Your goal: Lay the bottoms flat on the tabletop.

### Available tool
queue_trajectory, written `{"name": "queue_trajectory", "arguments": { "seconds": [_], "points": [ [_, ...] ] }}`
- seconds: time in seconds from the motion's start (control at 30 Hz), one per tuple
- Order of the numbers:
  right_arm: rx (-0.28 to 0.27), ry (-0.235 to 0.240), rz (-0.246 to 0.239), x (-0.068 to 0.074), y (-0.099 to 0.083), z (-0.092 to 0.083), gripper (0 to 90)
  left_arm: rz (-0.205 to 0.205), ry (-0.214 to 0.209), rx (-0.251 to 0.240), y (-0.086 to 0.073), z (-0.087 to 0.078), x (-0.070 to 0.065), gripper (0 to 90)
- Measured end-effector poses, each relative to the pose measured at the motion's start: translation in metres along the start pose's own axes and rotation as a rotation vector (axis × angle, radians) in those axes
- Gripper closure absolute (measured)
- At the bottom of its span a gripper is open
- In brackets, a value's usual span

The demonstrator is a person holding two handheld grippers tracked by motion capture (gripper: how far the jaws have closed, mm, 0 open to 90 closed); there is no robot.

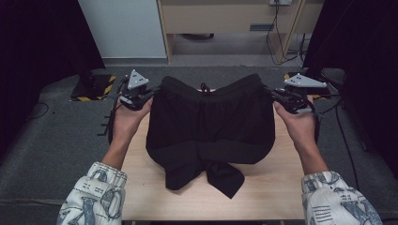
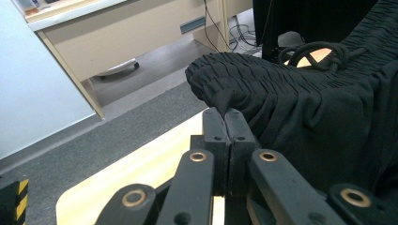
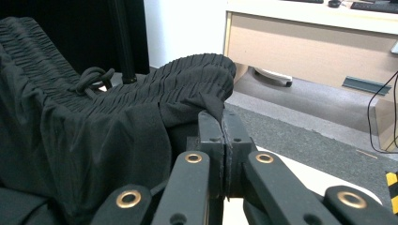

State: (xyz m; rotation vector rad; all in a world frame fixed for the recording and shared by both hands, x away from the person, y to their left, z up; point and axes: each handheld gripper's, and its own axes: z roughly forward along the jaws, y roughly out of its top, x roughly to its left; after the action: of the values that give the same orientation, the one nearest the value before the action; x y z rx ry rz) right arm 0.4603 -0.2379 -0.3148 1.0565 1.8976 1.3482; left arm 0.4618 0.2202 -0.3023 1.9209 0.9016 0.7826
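The black shorts (image 1: pixel 211 126) are a plain pair with a gathered, ribbed elastic waistband (image 2: pixel 263 79) and a black drawstring (image 2: pixel 314 54) knotted in a loose loop at the middle. The waistband is stretched wide and lifted at the far side of the wooden table, sagging a bit in the centre. The legs hang down toward the near side, their hems crumpled and overlapping on the tabletop.

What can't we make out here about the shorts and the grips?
- Shorts, high view: fabric is uniformly dark, so folds and leg edges blur together.
- Left gripper, its own view: fingers shut on the waistband; how much cloth sits between them is hidden.
- Right gripper, its own view: same.
- Table: near edge cut off.
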Motion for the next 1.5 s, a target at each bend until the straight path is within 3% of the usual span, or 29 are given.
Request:
{"name": "queue_trajectory", "arguments": {
  "seconds": [0.23,0.37,0.77,1.27,1.37,1.5],
  "points": [
    [-0.04,-0.009,-0.018,-0.003,0.027,-0.004,89.3,-0.003,0.005,-0.028,0.017,-0.003,0.006,88.5],
    [-0.046,-0.017,-0.018,-0.004,0.037,-0.004,89.2,-0.012,0.005,-0.017,0.023,0.0,0.011,88.4],
    [0.008,-0.008,-0.004,-0.012,0.024,0.023,89.0,-0.031,0.0,0.031,0.018,0.021,0.022,88.4],
    [0.033,-0.005,0.01,-0.016,0.017,0.04,89.0,-0.059,-0.012,0.058,0.013,0.038,0.031,88.4],
    [0.04,-0.013,0.023,-0.019,0.016,0.043,89.0,-0.067,-0.016,0.066,0.016,0.045,0.035,88.4],
    [0.05,-0.009,0.078,-0.031,0.017,0.056,89.0,-0.069,-0.017,0.09,0.022,0.061,0.041,88.5]
  ]
}}
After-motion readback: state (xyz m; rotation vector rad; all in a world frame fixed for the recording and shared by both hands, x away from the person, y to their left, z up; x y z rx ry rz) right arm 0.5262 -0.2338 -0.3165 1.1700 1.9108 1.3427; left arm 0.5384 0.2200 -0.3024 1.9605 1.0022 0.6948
